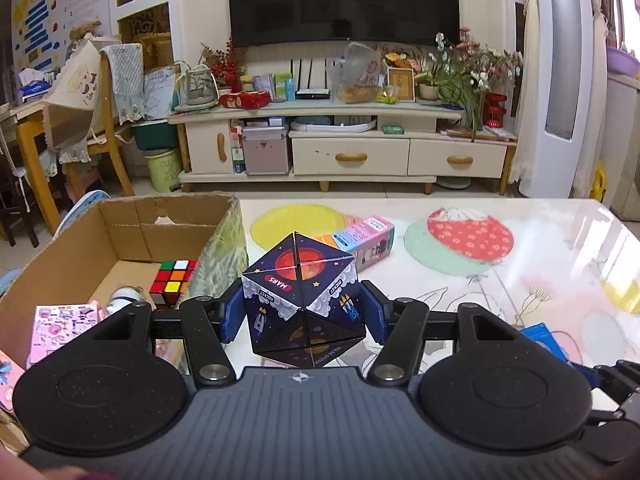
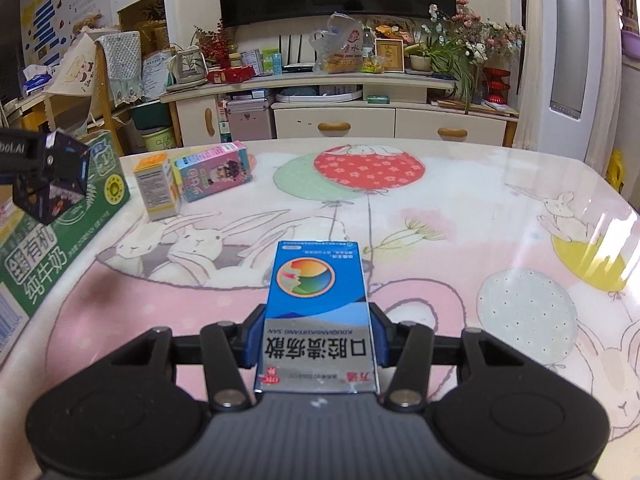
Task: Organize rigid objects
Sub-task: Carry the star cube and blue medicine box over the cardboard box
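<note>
My left gripper (image 1: 304,314) is shut on a dark space-print cube (image 1: 302,292) marked "MARS" and holds it above the table, just right of the open cardboard box (image 1: 120,236). The cube also shows in the right wrist view (image 2: 54,178), at the far left beside the box's green side (image 2: 60,236). The box holds a Rubik's cube (image 1: 174,280), a pink box (image 1: 62,330) and a small white object (image 1: 124,296). My right gripper (image 2: 316,338) is shut on a blue and silver medicine box (image 2: 316,320), low over the table.
On the table (image 2: 480,216) a pink and blue carton (image 2: 214,170) lies on its side, and a small white and yellow box (image 2: 156,188) stands next to it. The carton also shows in the left wrist view (image 1: 366,240). A TV cabinet (image 1: 348,148) stands beyond the table.
</note>
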Demonstrator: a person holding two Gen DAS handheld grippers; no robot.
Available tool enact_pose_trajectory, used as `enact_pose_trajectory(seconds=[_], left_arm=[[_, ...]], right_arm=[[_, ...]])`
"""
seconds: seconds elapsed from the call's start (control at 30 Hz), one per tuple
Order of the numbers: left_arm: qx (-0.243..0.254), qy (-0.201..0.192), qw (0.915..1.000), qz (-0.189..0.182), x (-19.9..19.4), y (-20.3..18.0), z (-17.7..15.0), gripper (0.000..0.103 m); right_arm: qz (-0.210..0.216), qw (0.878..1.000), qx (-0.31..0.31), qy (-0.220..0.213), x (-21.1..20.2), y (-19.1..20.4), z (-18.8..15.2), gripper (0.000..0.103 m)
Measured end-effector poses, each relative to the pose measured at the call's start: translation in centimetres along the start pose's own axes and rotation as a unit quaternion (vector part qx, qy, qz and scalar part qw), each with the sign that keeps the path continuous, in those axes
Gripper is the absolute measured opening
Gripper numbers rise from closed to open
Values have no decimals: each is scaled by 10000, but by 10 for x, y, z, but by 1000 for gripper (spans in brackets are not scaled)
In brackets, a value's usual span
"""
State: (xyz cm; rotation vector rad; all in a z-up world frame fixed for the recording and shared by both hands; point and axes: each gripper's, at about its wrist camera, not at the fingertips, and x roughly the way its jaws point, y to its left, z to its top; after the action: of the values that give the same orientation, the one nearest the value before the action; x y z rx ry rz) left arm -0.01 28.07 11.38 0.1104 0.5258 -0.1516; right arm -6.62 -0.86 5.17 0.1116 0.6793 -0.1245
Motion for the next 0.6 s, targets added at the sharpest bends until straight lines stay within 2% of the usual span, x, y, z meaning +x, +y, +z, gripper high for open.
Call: enact_pose_trajectory(seconds=[0.4,0.53,0.57,0.6], left_arm=[[-261,-422,9986,207,-25,23,8,74],[-402,-511,9974,303,-30,37,12,70],[-438,-515,9972,332,-31,41,13,64],[-492,-534,9967,372,-32,45,14,49]], right_arm=[[246,9990,-300,-215,-23,39,19,50],[385,9981,-388,-289,-28,55,28,50],[433,9978,-406,-303,-29,59,30,50],[481,9974,-429,-317,-30,63,33,50]])
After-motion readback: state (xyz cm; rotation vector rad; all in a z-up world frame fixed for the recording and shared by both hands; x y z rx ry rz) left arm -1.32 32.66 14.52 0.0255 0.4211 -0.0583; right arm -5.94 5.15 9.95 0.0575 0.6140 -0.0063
